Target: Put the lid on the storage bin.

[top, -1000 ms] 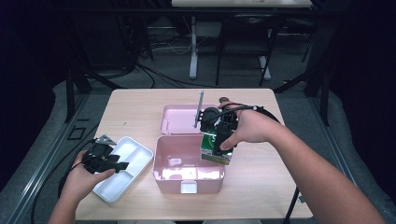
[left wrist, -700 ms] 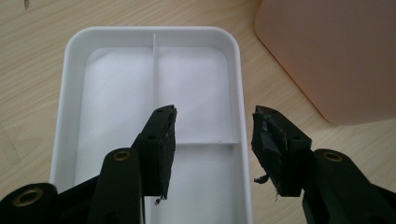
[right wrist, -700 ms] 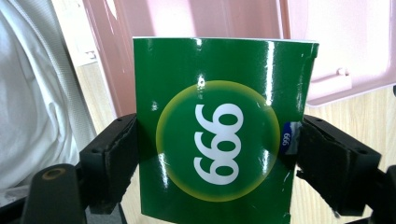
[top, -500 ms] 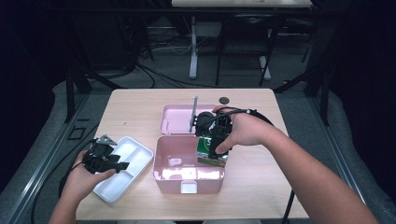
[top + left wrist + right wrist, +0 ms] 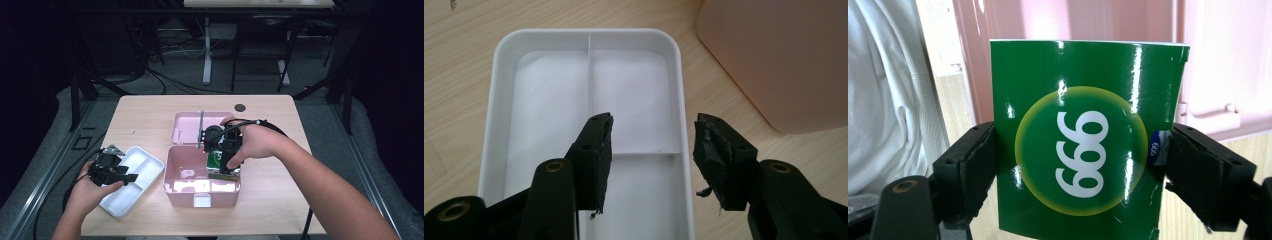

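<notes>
High view has the right gripper [image 5: 226, 161] at centre frame clamping a green box [image 5: 218, 161] over the pink case [image 5: 202, 186], left gripper view shows its own jaws released over the white tray [image 5: 589, 45], and right gripper view shows the box upright, printed "666".

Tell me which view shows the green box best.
The right gripper view: the green box faces the camera between the right gripper pads, its white digits in a yellow-ringed circle legible. The high view shows a sliver of it under the hand at the pink case. The left gripper view looks at the white tray.
</notes>
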Available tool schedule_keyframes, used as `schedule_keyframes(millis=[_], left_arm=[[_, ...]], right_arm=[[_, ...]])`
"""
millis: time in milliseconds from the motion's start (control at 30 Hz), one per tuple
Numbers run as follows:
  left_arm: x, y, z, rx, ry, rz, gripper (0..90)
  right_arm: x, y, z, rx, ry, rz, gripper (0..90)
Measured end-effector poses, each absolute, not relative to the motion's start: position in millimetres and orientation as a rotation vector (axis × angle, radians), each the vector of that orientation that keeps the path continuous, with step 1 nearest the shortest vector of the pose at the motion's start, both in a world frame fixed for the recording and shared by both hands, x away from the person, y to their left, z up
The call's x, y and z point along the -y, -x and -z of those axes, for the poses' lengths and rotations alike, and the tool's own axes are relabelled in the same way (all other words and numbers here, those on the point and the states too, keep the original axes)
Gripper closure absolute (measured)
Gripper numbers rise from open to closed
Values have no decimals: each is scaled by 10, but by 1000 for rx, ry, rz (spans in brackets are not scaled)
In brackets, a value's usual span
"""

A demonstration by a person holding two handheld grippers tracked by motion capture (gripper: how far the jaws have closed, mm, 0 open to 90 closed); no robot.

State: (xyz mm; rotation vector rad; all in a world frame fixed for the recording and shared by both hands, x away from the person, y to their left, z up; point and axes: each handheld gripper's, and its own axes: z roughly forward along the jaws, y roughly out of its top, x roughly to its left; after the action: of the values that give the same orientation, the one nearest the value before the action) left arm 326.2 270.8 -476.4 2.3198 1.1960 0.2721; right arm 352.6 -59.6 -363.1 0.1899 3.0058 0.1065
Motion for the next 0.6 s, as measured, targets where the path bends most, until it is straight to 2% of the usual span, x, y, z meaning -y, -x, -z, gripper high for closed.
schedule_keyframes(millis=[600], left_arm=[[-2706,-3269,4771,-1195,-2325,-269,494]], right_arm=[[573,-3550,3841,-3007,-122,-80,170]])
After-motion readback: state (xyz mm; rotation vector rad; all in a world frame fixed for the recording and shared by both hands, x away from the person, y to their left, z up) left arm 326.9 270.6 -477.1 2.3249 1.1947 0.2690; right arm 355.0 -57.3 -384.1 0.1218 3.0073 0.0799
